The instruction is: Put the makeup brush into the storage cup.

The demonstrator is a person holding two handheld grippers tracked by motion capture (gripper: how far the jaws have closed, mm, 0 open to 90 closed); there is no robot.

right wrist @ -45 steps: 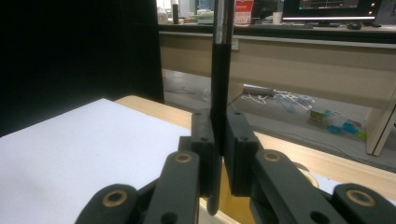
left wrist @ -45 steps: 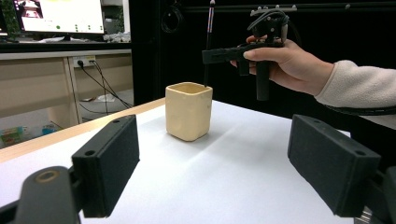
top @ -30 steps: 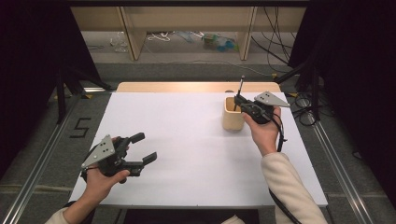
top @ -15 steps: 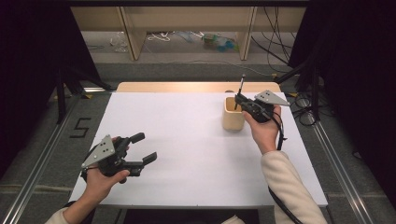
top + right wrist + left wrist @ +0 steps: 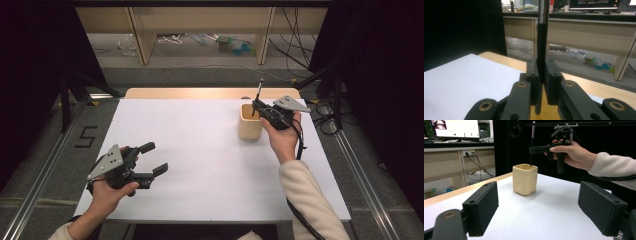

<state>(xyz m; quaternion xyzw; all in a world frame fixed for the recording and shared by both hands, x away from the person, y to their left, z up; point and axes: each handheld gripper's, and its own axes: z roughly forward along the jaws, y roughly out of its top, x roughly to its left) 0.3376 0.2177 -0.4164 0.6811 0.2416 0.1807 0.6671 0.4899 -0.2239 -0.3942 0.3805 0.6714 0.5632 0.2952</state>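
Observation:
A cream square cup (image 5: 249, 121) (image 5: 525, 179) stands on the white table (image 5: 200, 150) at the right of its far half. My right gripper (image 5: 258, 106) (image 5: 540, 75) is shut on a dark pen (image 5: 259, 90) (image 5: 532, 142) (image 5: 541, 45), held upright with its lower tip just inside the cup's mouth. In the right gripper view the cup's yellow inside (image 5: 546, 111) shows below the jaws. My left gripper (image 5: 153, 158) (image 5: 546, 207) rests open near the table's front left corner, nothing between its pads, pointing toward the cup.
A wooden strip (image 5: 210, 93) runs along the table's far edge. Cables (image 5: 325, 120) lie on the floor to the right, and metal rails (image 5: 365, 185) flank the table. Desks and shelves (image 5: 200, 25) stand beyond.
The right gripper with the pen has lowered very slightly over the cup. The left gripper has stayed put.

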